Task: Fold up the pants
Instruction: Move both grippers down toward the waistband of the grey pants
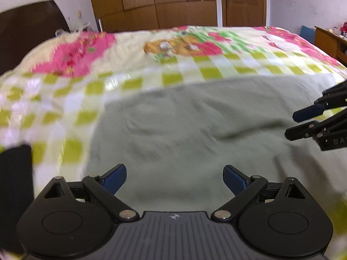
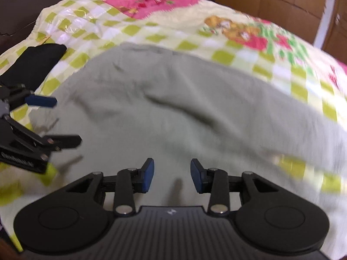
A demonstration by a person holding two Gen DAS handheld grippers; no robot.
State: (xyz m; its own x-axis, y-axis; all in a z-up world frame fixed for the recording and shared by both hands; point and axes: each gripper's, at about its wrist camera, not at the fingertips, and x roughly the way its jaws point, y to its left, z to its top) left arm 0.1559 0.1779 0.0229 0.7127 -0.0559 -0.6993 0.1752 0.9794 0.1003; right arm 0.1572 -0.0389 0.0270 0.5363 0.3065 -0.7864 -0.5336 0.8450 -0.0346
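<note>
Grey-green pants (image 1: 184, 130) (wrinkled) flat on bedspread (image 1: 151, 73)

Pants (image 1: 195, 134) motion-blurred, near end cut by frame; black cloth (image 2: 32, 62) partly behind left tool (image 2: 63, 121).

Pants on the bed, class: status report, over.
Left claw open, empty. Right claw open, empty. Grey-green pants spread on checked bedspread, ungripped. Black cloth beside them, not obstructing.

1 pair grey pants (image 1: 173, 125) ahead of both jaws. 1 checked sheet (image 1: 134, 69) beyond. 1 black cloth (image 2: 32, 58) far left. 2 grippers: left (image 1: 174, 178), right (image 2: 172, 177).
</note>
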